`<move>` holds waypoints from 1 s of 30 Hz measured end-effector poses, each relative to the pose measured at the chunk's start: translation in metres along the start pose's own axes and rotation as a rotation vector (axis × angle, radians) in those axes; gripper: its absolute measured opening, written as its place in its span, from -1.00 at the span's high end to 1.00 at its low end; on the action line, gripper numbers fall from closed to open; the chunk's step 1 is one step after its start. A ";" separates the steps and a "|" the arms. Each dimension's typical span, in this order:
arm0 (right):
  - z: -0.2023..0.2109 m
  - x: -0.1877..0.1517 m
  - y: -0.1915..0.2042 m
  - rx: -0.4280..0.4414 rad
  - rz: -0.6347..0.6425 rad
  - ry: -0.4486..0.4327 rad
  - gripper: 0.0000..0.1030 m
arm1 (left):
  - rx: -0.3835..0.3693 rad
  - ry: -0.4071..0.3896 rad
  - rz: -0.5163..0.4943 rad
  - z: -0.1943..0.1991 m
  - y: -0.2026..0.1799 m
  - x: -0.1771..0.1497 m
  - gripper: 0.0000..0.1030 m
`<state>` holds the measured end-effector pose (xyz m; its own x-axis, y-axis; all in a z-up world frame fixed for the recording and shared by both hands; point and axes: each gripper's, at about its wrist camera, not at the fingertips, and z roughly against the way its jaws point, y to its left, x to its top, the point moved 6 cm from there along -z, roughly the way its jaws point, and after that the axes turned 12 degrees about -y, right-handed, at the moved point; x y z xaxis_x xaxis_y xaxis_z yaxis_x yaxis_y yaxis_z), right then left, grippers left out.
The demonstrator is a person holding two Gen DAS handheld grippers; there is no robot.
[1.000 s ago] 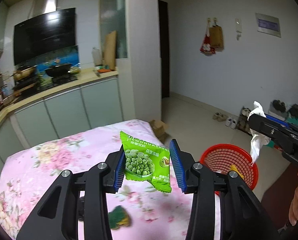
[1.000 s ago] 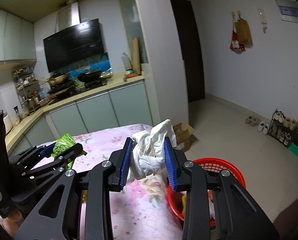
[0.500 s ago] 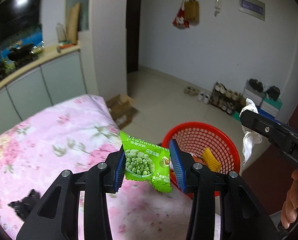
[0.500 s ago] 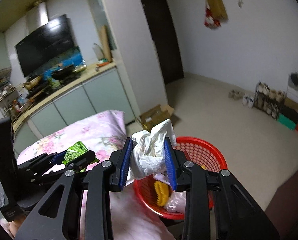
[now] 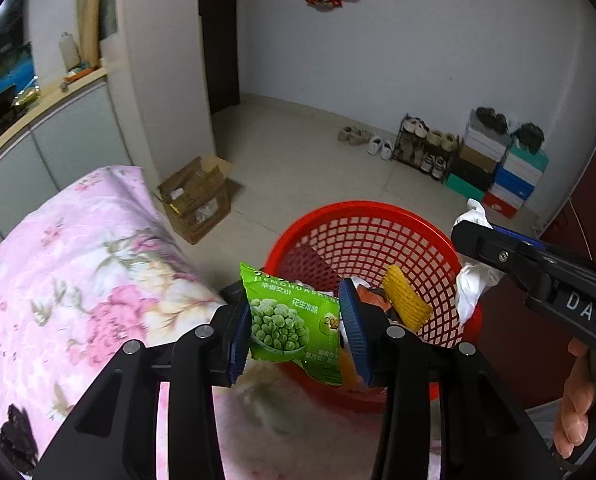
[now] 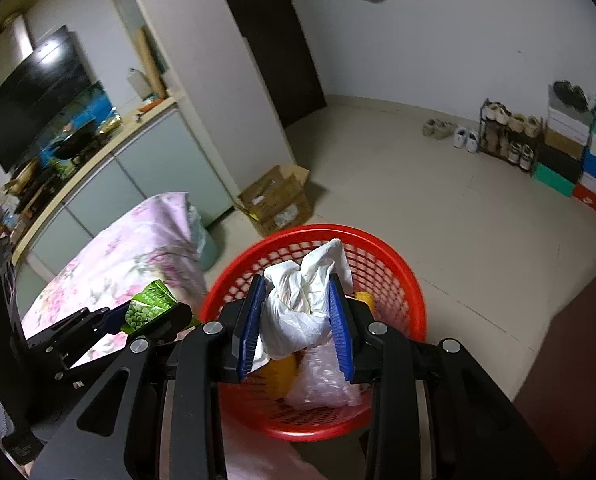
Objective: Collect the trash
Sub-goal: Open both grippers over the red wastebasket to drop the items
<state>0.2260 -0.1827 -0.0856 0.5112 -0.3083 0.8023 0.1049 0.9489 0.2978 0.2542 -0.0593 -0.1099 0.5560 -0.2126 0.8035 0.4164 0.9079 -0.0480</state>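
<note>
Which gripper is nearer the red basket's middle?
Right. The right gripper, shut on the white bag, hangs over the basket; the left gripper, holding the pea packet, is at its rim.

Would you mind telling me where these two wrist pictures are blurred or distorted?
Left wrist view: pink floral cloth smears near the bottom, green pea packet stays sharp. Right wrist view: fisheye bends walls, corners vignette black, red mesh basket reads clearly.

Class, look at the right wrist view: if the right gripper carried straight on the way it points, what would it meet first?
Most likely the trash lying in the red basket: the right gripper, shut on crumpled white paper, aims into its mouth. Depth is uncertain.
</note>
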 end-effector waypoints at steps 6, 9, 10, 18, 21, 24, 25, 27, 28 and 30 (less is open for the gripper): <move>-0.013 -0.004 -0.015 -0.029 -0.041 0.031 0.39 | -0.034 0.054 -0.013 -0.024 -0.013 -0.004 0.23; -0.021 -0.006 -0.019 -0.025 -0.063 0.055 0.39 | -0.054 0.089 -0.006 -0.035 -0.015 -0.010 0.23; -0.023 -0.006 -0.021 -0.023 -0.070 0.063 0.35 | -0.060 0.098 -0.004 -0.038 -0.016 -0.012 0.22; -0.034 -0.005 -0.029 0.048 -0.170 0.123 -0.08 | -0.073 0.132 0.046 -0.045 -0.007 -0.018 -0.36; -0.030 -0.004 -0.030 0.060 -0.183 0.119 -0.10 | -0.065 0.111 0.071 -0.038 0.001 -0.013 -0.47; -0.025 -0.001 -0.030 0.063 -0.183 0.108 -0.10 | -0.047 0.086 0.077 -0.027 0.008 -0.009 -0.52; -0.023 0.000 -0.030 0.063 -0.183 0.104 -0.10 | -0.040 0.078 0.079 -0.023 0.011 -0.007 -0.53; -0.018 0.002 -0.029 0.065 -0.182 0.090 -0.10 | -0.022 0.059 0.088 -0.014 0.018 -0.003 -0.54; -0.016 0.003 -0.029 0.066 -0.181 0.084 -0.10 | -0.011 0.047 0.097 -0.008 0.023 -0.001 -0.55; -0.009 0.006 -0.028 0.066 -0.177 0.069 -0.10 | 0.002 0.030 0.113 0.001 0.030 0.002 -0.55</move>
<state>0.2335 -0.2103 -0.0940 0.5475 -0.4620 0.6977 0.1430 0.8732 0.4660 0.2670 -0.0320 -0.1090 0.6203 -0.1193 0.7752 0.3485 0.9274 -0.1361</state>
